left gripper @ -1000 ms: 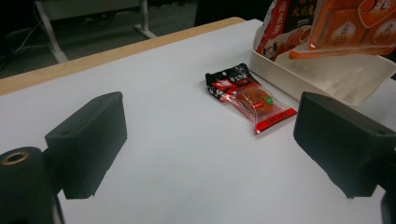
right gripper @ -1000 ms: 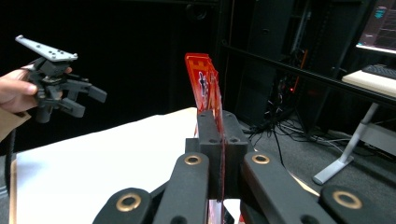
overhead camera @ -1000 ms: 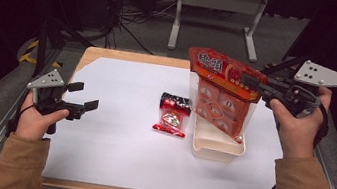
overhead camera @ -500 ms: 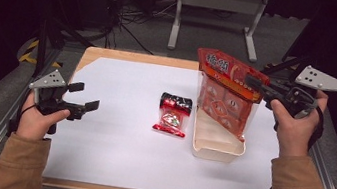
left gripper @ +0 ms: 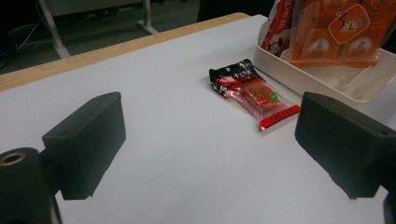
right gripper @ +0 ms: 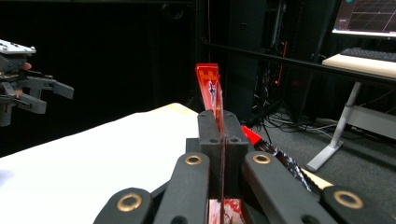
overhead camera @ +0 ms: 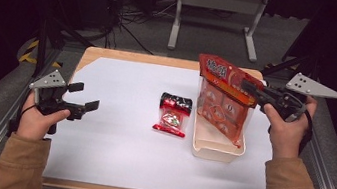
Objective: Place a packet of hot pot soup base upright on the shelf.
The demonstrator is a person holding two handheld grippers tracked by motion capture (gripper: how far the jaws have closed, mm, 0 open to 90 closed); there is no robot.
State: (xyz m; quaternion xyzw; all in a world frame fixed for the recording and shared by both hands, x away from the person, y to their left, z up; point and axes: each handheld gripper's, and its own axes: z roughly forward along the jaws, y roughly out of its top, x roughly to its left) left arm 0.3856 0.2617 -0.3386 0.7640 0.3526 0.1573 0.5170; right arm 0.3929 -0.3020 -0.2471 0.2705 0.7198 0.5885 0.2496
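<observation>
Pinching the orange snack bag (overhead camera: 221, 100) by its top edge, the right gripper (overhead camera: 254, 90) is kept above the tray (overhead camera: 216, 149) so it hangs upright; the left gripper (overhead camera: 86, 97) fingers are held spread, idle.

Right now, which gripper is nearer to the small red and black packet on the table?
Left. The left gripper hovers open beside the small packet; the right gripper is clamped on the large orange bag over the tray.

left claw (overhead camera: 86, 96): held low at the left side of the surface, jaws wide apart, nothing between them, pointing level toward the middle. left hand (overhead camera: 37, 118): wrapped round the handle. right claw (overhead camera: 250, 88): raised at the right side, jaws pressed together. forearms: tan sleeves, entering from below.
</observation>
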